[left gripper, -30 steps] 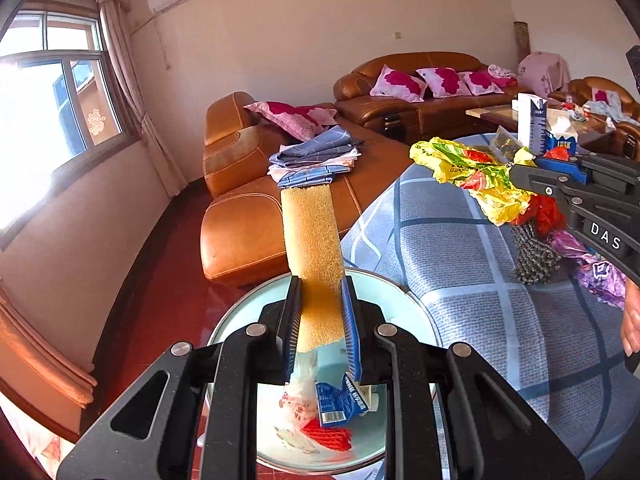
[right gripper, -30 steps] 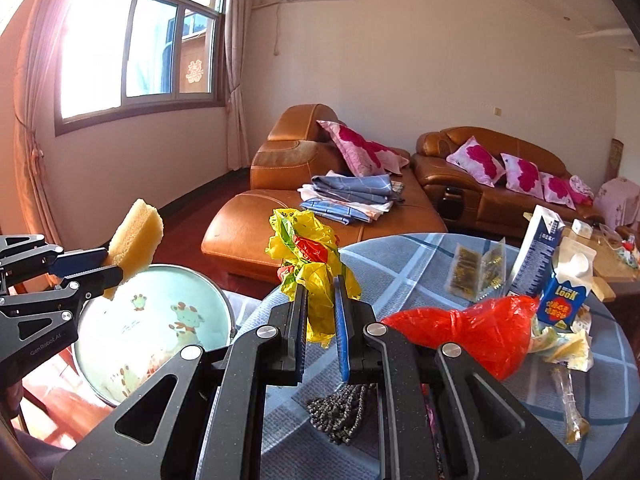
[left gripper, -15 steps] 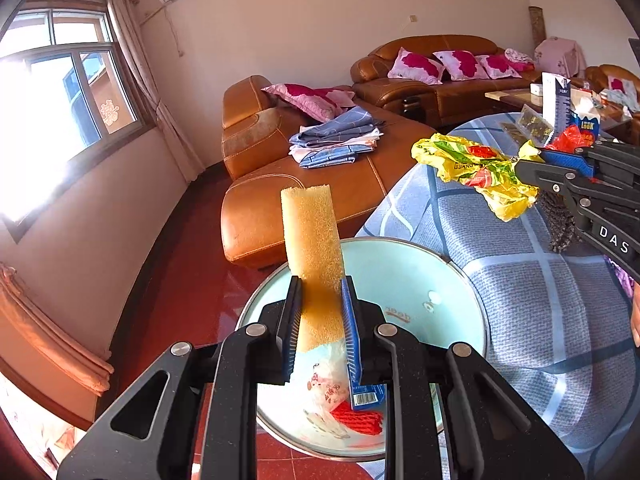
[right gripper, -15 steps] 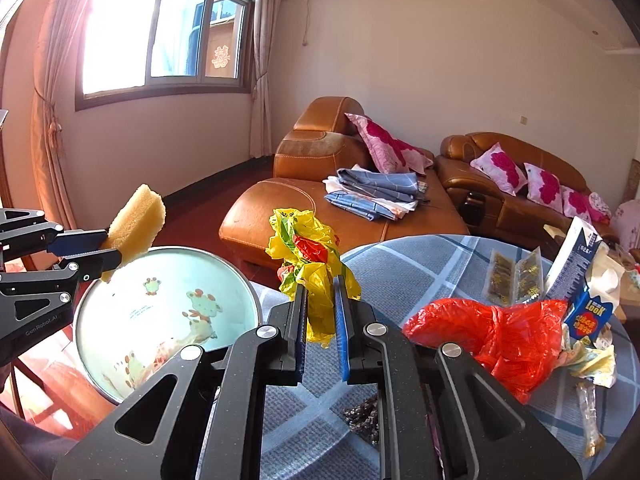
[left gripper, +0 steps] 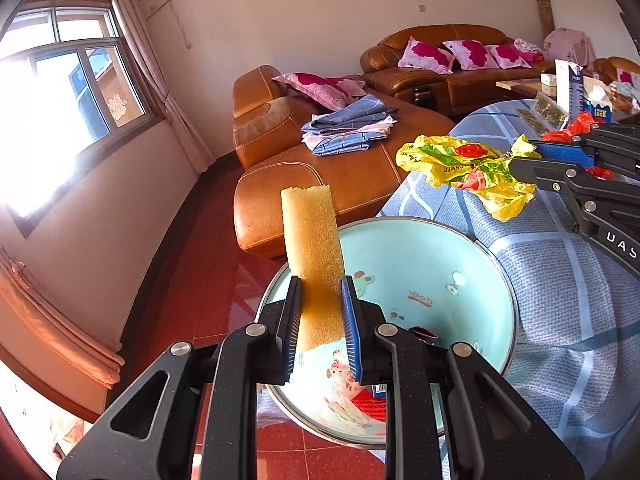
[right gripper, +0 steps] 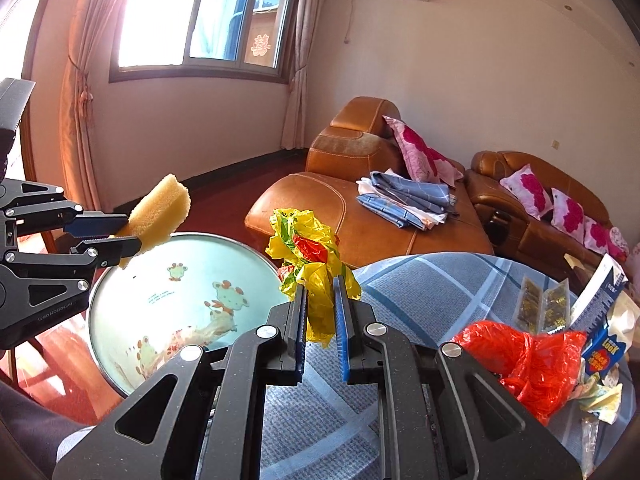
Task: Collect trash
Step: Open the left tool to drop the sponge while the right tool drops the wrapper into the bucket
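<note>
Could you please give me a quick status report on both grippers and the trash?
Left gripper shut on sponge, over basin. Right gripper shut on yellow wrapper. Nothing blocking basin.

Black grippers [left gripper: 320,312] (silver screws), blue fingers [right gripper: 343,320].

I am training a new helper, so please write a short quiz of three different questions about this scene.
1. What does the left gripper hold?
2. True or false: the crumpled yellow plastic bag lies inside the light-blue cartoon-printed basin.
3. Which lies on the blue checked tablecloth? A) red plastic bag B) pink pillow C) folded sheets

Key:
1. A yellow rectangular sponge.
2. False; the right gripper holds it.
3. A
</note>
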`<state>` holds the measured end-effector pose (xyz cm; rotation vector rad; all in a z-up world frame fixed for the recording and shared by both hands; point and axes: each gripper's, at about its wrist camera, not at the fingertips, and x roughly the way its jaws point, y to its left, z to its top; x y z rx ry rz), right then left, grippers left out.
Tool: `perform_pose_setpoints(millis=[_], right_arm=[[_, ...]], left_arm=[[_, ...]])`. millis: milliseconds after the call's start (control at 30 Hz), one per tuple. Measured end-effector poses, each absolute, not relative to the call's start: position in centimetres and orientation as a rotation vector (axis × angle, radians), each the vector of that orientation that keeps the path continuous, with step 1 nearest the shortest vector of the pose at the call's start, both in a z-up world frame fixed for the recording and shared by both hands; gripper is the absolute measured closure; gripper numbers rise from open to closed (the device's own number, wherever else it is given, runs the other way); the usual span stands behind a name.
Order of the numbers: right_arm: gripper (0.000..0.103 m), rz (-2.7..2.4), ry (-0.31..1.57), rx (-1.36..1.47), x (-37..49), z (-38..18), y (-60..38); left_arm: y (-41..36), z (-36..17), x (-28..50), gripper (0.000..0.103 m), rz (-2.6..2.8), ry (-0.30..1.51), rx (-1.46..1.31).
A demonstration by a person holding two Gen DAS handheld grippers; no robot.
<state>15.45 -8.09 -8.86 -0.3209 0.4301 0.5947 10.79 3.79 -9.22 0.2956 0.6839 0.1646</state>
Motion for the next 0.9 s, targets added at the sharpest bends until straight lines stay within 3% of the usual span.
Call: perform_pose_setpoints(millis=[567, 767, 800, 900], right_arm=[[0.09, 0.68, 0.439, -0.384, 15.5, -9.4, -6.6], [0.081, 0.694, 0.435, -0.395, 15.2, -9.5, -6.4], [0.08, 0.692, 0.435, -0.396, 15.2, -9.5, -6.4], [0.069, 0.69, 0.425, -0.394, 15.0, -9.4, -6.4]], left_arm=[[4.3, -9.8, 11.2, 0.082, 0.189, 0.705, 0.316], [4.2, -10.0, 11.3, 0.068, 0.195, 0.701, 0.312], [4.2, -10.0, 11.3, 0.06, 0.196, 0.698, 0.309], [4.0, -9.9, 11.1, 0.054, 0.19, 0.689, 0.309]])
